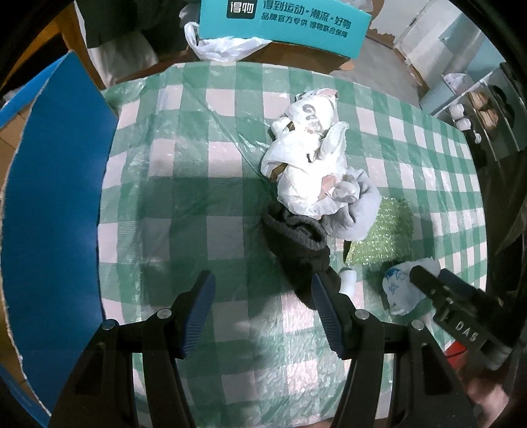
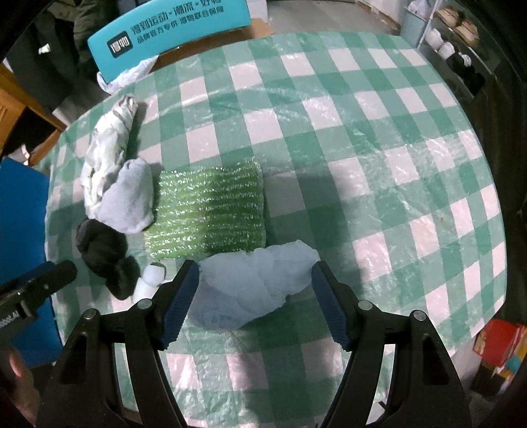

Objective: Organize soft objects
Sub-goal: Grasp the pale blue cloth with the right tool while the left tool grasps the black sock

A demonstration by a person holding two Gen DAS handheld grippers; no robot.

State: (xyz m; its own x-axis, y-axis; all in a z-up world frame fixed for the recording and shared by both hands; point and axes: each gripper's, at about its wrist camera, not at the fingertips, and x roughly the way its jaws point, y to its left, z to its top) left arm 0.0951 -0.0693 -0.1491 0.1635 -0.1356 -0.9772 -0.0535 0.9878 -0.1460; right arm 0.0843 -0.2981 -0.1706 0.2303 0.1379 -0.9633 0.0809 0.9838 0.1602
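Note:
On the green-checked tablecloth (image 1: 184, 204) lies a row of soft things: a crumpled white plastic bag (image 1: 309, 154), a light grey sock (image 1: 359, 210), a dark sock (image 1: 303, 250), a small white roll (image 1: 348, 280) and a green bubble-wrap sheet (image 1: 382, 233). My left gripper (image 1: 260, 312) is open and empty, its right finger beside the dark sock. My right gripper (image 2: 255, 303) is open, its fingers on either side of a pale blue crumpled bag (image 2: 257, 286) lying on the cloth. The bubble wrap (image 2: 207, 214), grey sock (image 2: 131, 200) and dark sock (image 2: 105, 253) lie beyond it to the left.
A blue bin wall (image 1: 52, 197) stands at the table's left edge. A teal printed cardboard box (image 1: 283, 23) stands behind the table with a white bag beside it. Shelves with small items (image 2: 454, 36) stand at the far right. A red box (image 2: 500, 342) sits on the floor.

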